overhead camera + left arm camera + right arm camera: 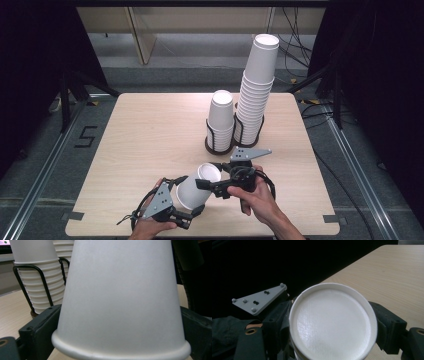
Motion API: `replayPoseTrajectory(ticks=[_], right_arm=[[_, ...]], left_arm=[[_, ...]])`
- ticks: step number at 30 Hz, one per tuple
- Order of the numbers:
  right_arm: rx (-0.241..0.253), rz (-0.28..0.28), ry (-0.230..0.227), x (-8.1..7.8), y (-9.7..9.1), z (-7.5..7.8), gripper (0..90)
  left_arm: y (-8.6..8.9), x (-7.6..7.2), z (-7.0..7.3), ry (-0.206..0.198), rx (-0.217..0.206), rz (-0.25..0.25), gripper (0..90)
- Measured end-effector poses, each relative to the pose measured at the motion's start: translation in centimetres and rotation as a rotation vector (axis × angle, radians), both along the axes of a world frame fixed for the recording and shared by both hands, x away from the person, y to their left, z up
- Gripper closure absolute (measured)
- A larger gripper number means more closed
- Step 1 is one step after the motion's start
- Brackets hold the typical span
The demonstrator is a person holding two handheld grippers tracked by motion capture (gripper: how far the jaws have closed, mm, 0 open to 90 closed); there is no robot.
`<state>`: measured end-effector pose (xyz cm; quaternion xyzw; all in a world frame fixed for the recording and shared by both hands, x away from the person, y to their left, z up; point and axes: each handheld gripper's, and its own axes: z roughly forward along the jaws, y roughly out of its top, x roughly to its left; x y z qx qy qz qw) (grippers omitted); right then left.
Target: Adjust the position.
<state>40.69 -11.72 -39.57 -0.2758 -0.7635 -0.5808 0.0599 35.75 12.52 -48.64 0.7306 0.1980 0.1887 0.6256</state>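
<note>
Because the paper cup [195, 189] lies tipped between the two hands at the near edge of the bench [150, 135], its long axis is what the coming move turns on. That axis runs from near-left to far-right: the wide rolled rim sits low toward the left hand-held gripper [192, 216], and the closed base points up and to the far right, at the right hand-held gripper [204, 184].

In the left gripper view the cup's rim end [120, 350] fills the space between the black jaws, which stand wide on either side of the wall; whether their pads press on it I cannot tell. In the right gripper view the cup's round base [333, 322] faces the camera with a jaw flanking each side, close against the wall, so I judge this one to be gripping the cup near its base.

Both hands are at the cup, yet the right one seems to carry it. Farther off, toward the far right, stand a short stack of cups [220, 120] in a black wire holder and a tall stack [256, 90] just beside it; I judge the cup is bound for one of them, base-up, along its present axis.
</note>
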Motion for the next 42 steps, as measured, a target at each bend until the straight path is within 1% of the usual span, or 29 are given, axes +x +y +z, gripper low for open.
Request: replayPoseTrajectory(ticks=[5, 6, 7, 8, 12, 14, 15, 17, 18, 19, 20, 21, 22, 23, 24, 25, 26, 27, 29, 30, 31, 33, 34, 35, 36, 38, 40, 41, 42], right_arm=[[0.007, -0.001, 0.021, 0.3, -0.1, -0.2, 25.6], [0.004, 0.004, 0.022, 0.4, -0.2, -0.3, 25.5], [0.009, 0.01, 0.024, 0.5, -0.3, -0.3, 25.4], [0.009, 0.01, 0.024, 0.5, -0.3, -0.3, 25.4], [-0.007, 0.029, 0.033, 0.5, -0.3, -0.4, 24.5], [-0.059, 0.046, 0.011, 0.4, -0.2, -0.2, 23.4], [-0.059, 0.046, 0.011, 0.4, -0.2, -0.2, 23.4], [-0.102, 0.071, -0.031, 0.4, -0.1, -0.1, 21.1], [-0.118, 0.063, -0.029, 0.2, -0.2, 0.1, 19.9], [-0.172, 0.081, -0.089, 0.2, -0.3, 0.4, 16.1], [-0.172, 0.081, -0.089, 0.2, -0.3, 0.4, 16.1], [-0.256, 0.099, -0.109, -0.2, -0.4, 0.8, 16.1], [-0.256, 0.099, -0.109, -0.2, -0.4, 0.8, 16.1], [-0.318, 0.141, -0.171, -0.4, -0.4, 1.3, 16.1], [-0.318, 0.141, -0.171, -0.4, -0.4, 1.3, 16.1], [-0.344, 0.151, -0.215, -0.5, -0.5, 1.5, 16.5], [-0.4, 0.181, -0.252, -0.8, -0.6, 1.8, 16.6], [-0.4, 0.181, -0.252, -0.8, -0.6, 1.8, 16.6], [-0.461, 0.23, -0.289, -1.4, -0.6, 2.1, 16.9], [-0.461, 0.23, -0.289, -1.4, -0.6, 2.1, 16.9], [-0.484, 0.249, -0.303, -1.5, -0.5, 2.2, 17.9], [-0.524, 0.287, -0.331, -1.9, -0.3, 2.2, 19.0], [-0.548, 0.307, -0.343, -2.2, -0.1, 2.2, 18.9], [-0.597, 0.338, -0.37, -2.7, 0.3, 2.0, 18.9], [-0.597, 0.338, -0.37, -2.7, 0.3, 2.0, 18.9], [-0.645, 0.361, -0.382, -3.0, 0.7, 1.8, 18.8], [-0.716, 0.395, -0.404, -3.3, 1.3, 1.1, 19.0], [-0.716, 0.395, -0.404, -3.3, 1.3, 1.1, 19.0], [-0.743, 0.404, -0.413, -3.4, 1.6, 0.8, 19.0]], left_arm=[[0.2, 0.1, 0.2, 0.016, -0.005, -0.006, 6.2], [0.2, 0.3, 0.2, 0.007, 0.001, -0.012, 7.1], [0.4, 0.2, 0.5, 0.013, 0.041, -0.006, 7.9], [0.4, 0.2, 0.5, 0.013, 0.041, -0.006, 8.7], [0.7, 0.2, 0.6, -0.003, 0.085, -0.017, 10.4], [0.8, 0.2, 0.7, -0.008, 0.116, -0.022, 11.4], [0.8, 0.2, 0.7, -0.009, 0.125, -0.023, 11.4], [0.8, 0.2, 0.8, -0.007, 0.162, -0.033, 11.6], [0.8, 0.2, 0.8, -0.013, 0.177, -0.033, 11.7], [1.0, 0.2, 0.8, 0.0, 0.208, -0.035, 12.0], [1.0, 0.2, 0.8, 0.0, 0.208, -0.035, 12.0], [1.0, 0.2, 0.8, -0.003, 0.229, -0.036, 12.0], [1.1, 0.2, 0.8, -0.005, 0.255, -0.035, 12.0], [1.1, 0.1, 0.9, 0.003, 0.269, -0.047, 12.0], [1.0, 0.0, 0.9, -0.003, 0.29, -0.057, 12.0], [1.0, -0.2, 1.0, 0.003, 0.305, -0.069, 12.0], [1.0, -0.2, 1.0, 0.007, 0.337, -0.088, 12.0], [0.9, -0.4, 1.0, 0.004, 0.343, -0.09, 12.0], [0.7, -0.5, 1.0, -0.002, 0.371, -0.107, 12.1], [0.6, -0.6, 1.1, -0.016, 0.4, -0.107, 12.1], [0.5, -0.8, 1.1, -0.027, 0.42, -0.103, 12.1], [0.3, -1.0, 1.1, -0.033, 0.434, -0.11, 12.2], [0.2, -1.0, 1.1, -0.044, 0.451, -0.12, 12.2], [0.1, -1.1, 1.1, -0.046, 0.472, -0.128, 12.2], [0.1, -1.1, 1.2, -0.06, 0.491, -0.133, 12.2], [-0.1, -1.2, 1.1, -0.071, 0.502, -0.144, 12.2], [-0.1, -1.3, 1.2, -0.074, 0.516, -0.157, 12.2], [-0.2, -1.3, 1.2, -0.08, 0.514, -0.158, 12.2], [-0.2, -1.4, 1.3, -0.079, 0.529, -0.166, 12.3]])
